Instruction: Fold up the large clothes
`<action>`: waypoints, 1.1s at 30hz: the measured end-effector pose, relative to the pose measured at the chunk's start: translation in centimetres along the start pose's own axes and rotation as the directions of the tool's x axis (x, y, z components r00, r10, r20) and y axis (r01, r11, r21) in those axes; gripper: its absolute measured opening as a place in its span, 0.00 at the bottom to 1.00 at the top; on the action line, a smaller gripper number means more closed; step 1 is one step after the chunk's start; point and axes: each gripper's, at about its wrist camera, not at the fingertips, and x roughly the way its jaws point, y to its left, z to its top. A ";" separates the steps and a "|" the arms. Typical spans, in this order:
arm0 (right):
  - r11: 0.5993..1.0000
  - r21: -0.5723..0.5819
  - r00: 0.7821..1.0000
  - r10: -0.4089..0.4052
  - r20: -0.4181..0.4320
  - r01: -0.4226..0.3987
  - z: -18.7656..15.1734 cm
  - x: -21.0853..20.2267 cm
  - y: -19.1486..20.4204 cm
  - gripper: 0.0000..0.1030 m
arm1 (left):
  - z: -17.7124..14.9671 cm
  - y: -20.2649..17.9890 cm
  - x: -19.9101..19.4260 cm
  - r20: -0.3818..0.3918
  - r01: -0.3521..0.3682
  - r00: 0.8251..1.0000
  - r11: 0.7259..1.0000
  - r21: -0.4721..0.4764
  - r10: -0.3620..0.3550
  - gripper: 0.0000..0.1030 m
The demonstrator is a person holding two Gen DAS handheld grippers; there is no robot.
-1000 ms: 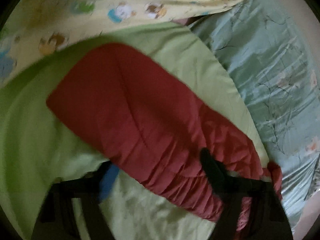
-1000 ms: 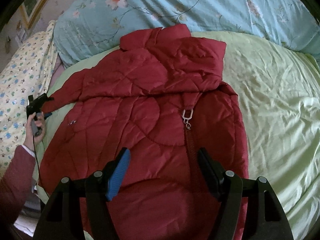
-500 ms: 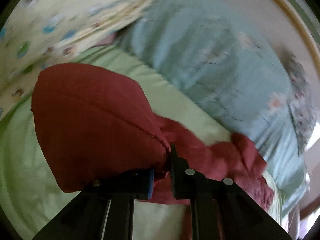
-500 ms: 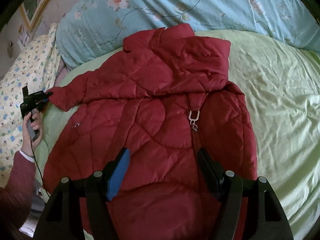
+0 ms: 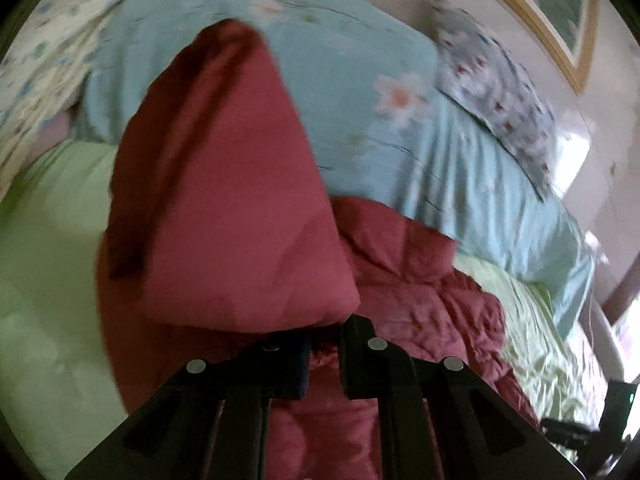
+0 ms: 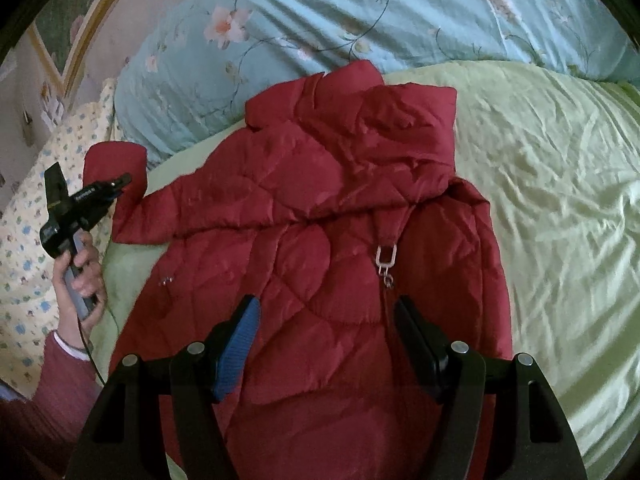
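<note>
- Left gripper (image 6: 122,181): clamped on the cuff end of the red jacket's sleeve (image 6: 120,184); jaws nearly together with the fabric pinched between them.
- Left hand (image 6: 80,272): wrapped around the gripper handle, dark red sleeve cuff at the wrist, a thin cable hanging below it.
- Sleeve, left wrist view (image 5: 232,200): lifted clear of the bed, standing up directly ahead of the closed fingers and filling the centre of the view; picture blurred.
- Right gripper (image 6: 326,340): jaws wide apart, nothing between them, tilted down over the lower front of the jacket; whether the fingertips touch the fabric cannot be told.
- Red jacket (image 6: 320,272): quilted, lying front-up on the bed ahead of the right gripper, hood (image 6: 360,128) at the far end, zipper pull (image 6: 385,260) just beyond the right finger.
- Surface: light green sheet (image 6: 540,200), creased, extending right of the jacket.
- Beyond the hood: pale blue floral quilt (image 6: 320,20).
- Beyond the left gripper: yellow printed bedding (image 6: 28,240).
- Room: wall with a gold picture frame (image 5: 560,52).
</note>
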 end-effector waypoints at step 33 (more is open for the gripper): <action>0.865 0.343 0.930 0.338 0.144 -0.367 11.7 10.8 -9.0 0.71 | -3.5 -20.2 25.5 -0.247 0.159 0.966 0.931 0.330 -0.077 0.09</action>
